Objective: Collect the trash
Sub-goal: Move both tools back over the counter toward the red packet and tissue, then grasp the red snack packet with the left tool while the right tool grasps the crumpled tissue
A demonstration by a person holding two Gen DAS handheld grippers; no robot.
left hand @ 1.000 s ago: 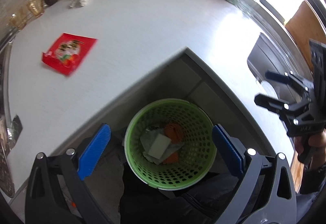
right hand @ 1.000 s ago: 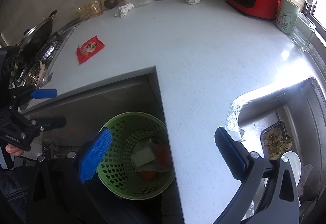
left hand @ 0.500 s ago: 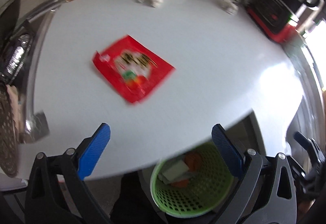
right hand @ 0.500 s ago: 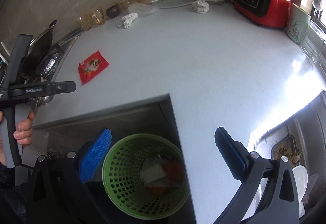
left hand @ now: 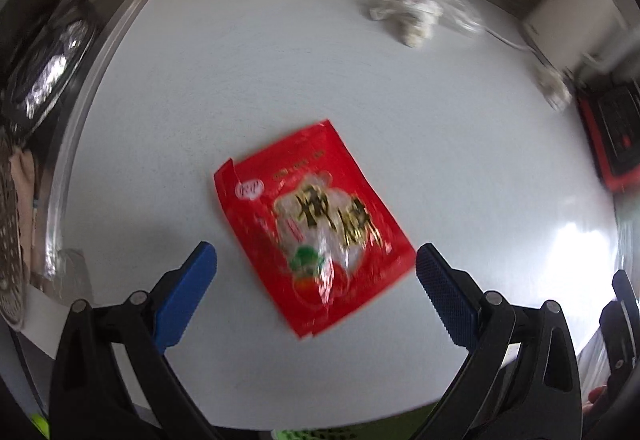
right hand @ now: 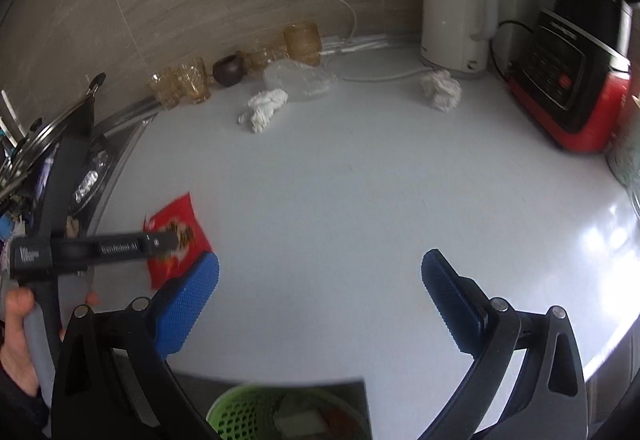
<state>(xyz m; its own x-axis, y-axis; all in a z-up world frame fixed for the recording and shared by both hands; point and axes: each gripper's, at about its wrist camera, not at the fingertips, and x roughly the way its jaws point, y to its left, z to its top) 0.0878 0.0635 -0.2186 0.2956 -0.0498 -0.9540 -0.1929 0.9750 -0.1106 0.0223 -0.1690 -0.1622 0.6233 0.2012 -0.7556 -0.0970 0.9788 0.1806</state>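
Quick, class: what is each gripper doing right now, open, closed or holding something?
Left gripper: open, holding nothing, over the red packet.
Right gripper: open, holding nothing.

Both tongs (left hand: 316, 280) (right hand: 320, 280) agape, empty.

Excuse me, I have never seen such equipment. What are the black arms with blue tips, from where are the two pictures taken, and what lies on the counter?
There is no robot. A person holds one hand tool in each hand, and each tool has two fingers with blue pads and a wide-angle camera looking along them.

The left tool's camera shows the left gripper, open, above a red snack wrapper lying flat on the white counter.

The right tool's camera shows the right gripper, open and empty. At its left edge you see the person's hand holding the left tool.

Also on the counter: two crumpled tissues, amber glasses, a white kettle and a red cooker. A green basket sits below.
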